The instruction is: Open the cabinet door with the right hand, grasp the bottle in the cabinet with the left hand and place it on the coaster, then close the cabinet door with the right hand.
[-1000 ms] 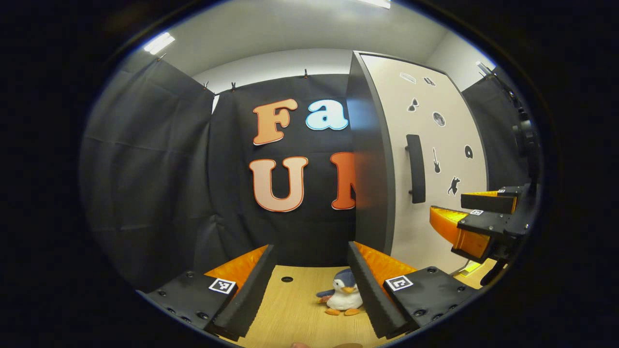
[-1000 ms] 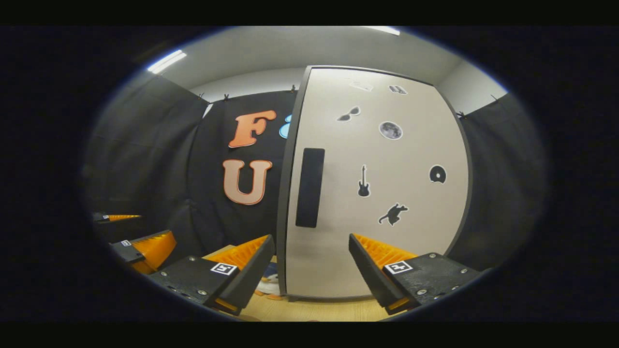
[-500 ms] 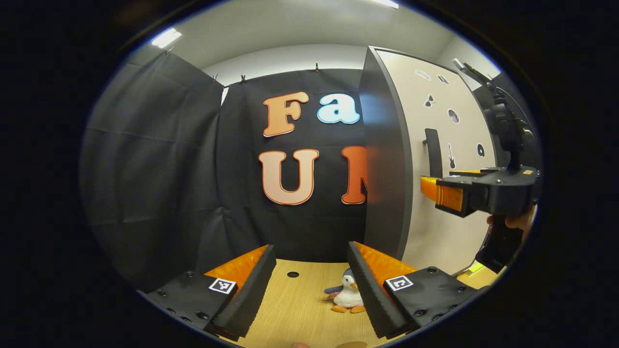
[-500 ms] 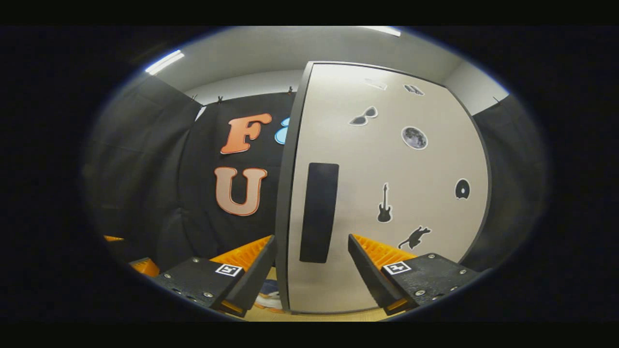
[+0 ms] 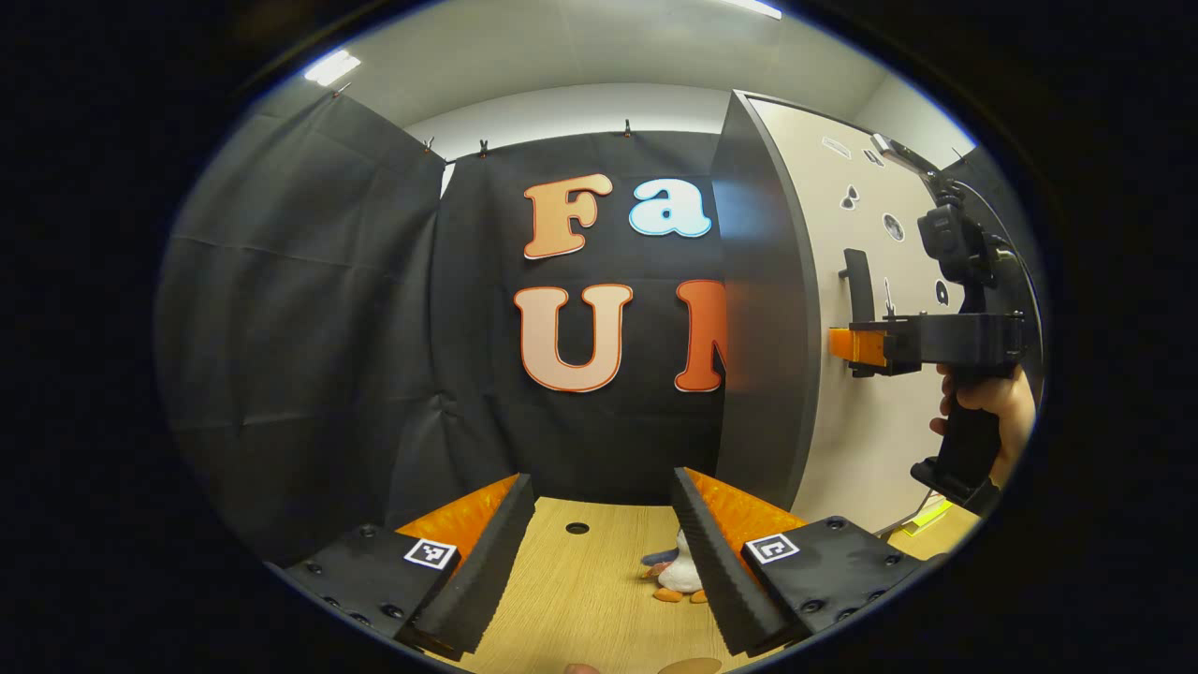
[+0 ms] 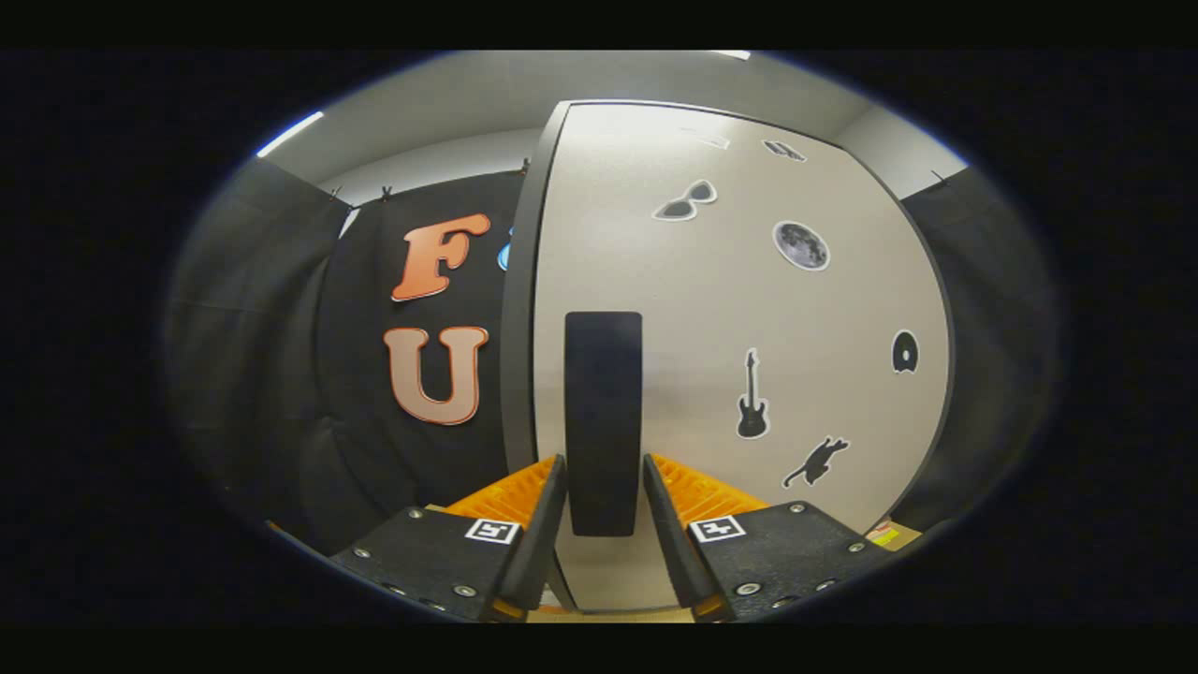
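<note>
At the cabinet door (image 6: 749,309), my right tongs (image 6: 604,501) sit around the lower end of the handle (image 6: 604,421), a finger close on each side; I cannot tell whether they press it. The door looks shut. In the left gripper view, my left tongs (image 5: 599,534) hang wide apart over the surface (image 5: 580,599), with a toy penguin (image 5: 674,576) near the right finger. The cabinet stands to the right.

My cabinet door (image 6: 739,374) is a pale, upright panel, shut, with small dark stickers scattered toward three o'clock. Its dark vertical handle (image 6: 604,421) sits near the nine o'clock edge, at mid-height.
</note>
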`<action>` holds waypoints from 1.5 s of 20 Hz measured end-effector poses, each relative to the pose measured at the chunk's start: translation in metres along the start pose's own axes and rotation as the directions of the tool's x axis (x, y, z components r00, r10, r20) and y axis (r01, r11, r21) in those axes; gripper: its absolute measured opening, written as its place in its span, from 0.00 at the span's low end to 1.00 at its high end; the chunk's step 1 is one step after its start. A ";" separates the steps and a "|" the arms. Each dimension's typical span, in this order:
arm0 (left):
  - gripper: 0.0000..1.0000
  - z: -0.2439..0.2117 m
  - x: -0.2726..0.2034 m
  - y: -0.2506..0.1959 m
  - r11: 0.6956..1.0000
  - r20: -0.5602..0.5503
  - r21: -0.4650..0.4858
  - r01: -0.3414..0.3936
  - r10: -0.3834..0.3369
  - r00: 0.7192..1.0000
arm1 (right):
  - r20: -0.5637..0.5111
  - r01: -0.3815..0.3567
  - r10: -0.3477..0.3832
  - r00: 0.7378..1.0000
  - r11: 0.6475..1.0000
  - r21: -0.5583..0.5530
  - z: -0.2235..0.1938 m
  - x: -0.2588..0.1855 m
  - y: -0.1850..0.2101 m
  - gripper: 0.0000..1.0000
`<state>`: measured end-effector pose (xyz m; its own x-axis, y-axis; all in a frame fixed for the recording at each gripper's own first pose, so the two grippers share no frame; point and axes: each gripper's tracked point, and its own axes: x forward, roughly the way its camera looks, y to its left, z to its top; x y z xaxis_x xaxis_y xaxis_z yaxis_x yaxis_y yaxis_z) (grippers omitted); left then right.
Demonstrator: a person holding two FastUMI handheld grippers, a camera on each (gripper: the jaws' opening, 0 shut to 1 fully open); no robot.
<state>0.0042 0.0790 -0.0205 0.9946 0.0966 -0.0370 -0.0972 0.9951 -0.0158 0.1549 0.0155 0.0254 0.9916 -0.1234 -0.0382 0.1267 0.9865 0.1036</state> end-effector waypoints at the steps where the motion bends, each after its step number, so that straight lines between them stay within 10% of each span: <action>1: 0.96 0.000 0.001 0.003 1.000 0.003 0.002 -0.002 0.002 1.000 | 0.000 0.005 -0.005 1.000 1.000 0.016 -0.002 0.000 0.002 0.47; 9: 0.96 -0.004 0.002 0.017 0.999 -0.011 -0.012 0.036 -0.036 0.999 | 0.003 0.052 -0.052 0.999 0.997 0.049 -0.001 -0.002 0.001 0.17; 17: 0.97 0.005 0.032 0.024 0.994 0.002 -0.026 0.103 -0.103 0.995 | 0.017 0.137 -0.138 0.990 0.990 0.020 0.004 -0.037 -0.006 0.19; 30: 0.98 0.020 -0.055 -0.048 0.982 0.023 -0.102 0.159 -0.157 0.987 | -0.001 0.088 -0.088 0.996 0.996 0.013 0.013 -0.173 -0.069 0.19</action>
<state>-0.0456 0.0258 0.0026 0.9981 -0.0608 -0.0109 0.0590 0.9906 -0.1231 -0.0253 -0.0325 0.0379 0.9766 -0.2096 -0.0486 0.2139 0.9704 0.1124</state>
